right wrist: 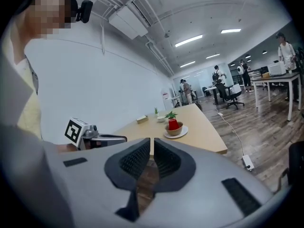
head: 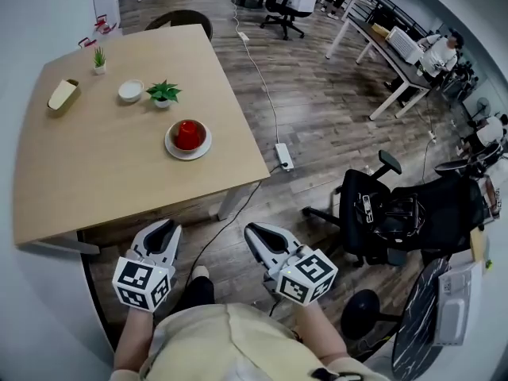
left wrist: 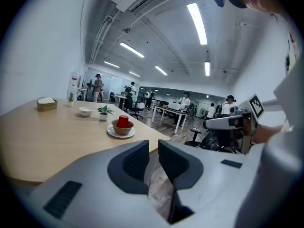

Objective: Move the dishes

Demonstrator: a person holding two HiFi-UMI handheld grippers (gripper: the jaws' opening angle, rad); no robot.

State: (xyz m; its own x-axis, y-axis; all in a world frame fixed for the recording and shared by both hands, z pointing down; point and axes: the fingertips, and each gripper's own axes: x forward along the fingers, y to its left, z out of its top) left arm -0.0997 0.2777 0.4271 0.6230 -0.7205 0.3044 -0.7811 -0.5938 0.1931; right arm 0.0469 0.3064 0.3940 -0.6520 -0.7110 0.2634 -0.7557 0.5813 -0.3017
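1. One light wooden table (head: 111, 181) fills the upper left of the head view, on a dark wood floor (head: 317, 109)
2. The dishes sit near the table's right edge as one stack; one white plate (head: 203, 150) carries one brown bowl (left wrist: 122, 129), and one red cup (head: 187, 133) stands upside down inside that bowl
3. A second bowl, small and white (head: 131, 91), stands further back on the table, apart from the stack
4. Two small potted plants are on the table; one (head: 163, 94) is just beside the white bowl, the other (head: 99, 58) is near the far edge
5. One tan box (head: 63, 95) lies toward the table's left side
6. Two grippers are held low in front of the person, off the table's near edge and well apart from the dishes
7. The left gripper (head: 163, 228) has its fingers (left wrist: 135, 163) a narrow gap apart, with only floor showing between them
8. The right gripper (head: 255, 231) has its fingers (right wrist: 137, 160) brought together on nothing
9. One black office chair (head: 397, 213) stands on the floor to the right
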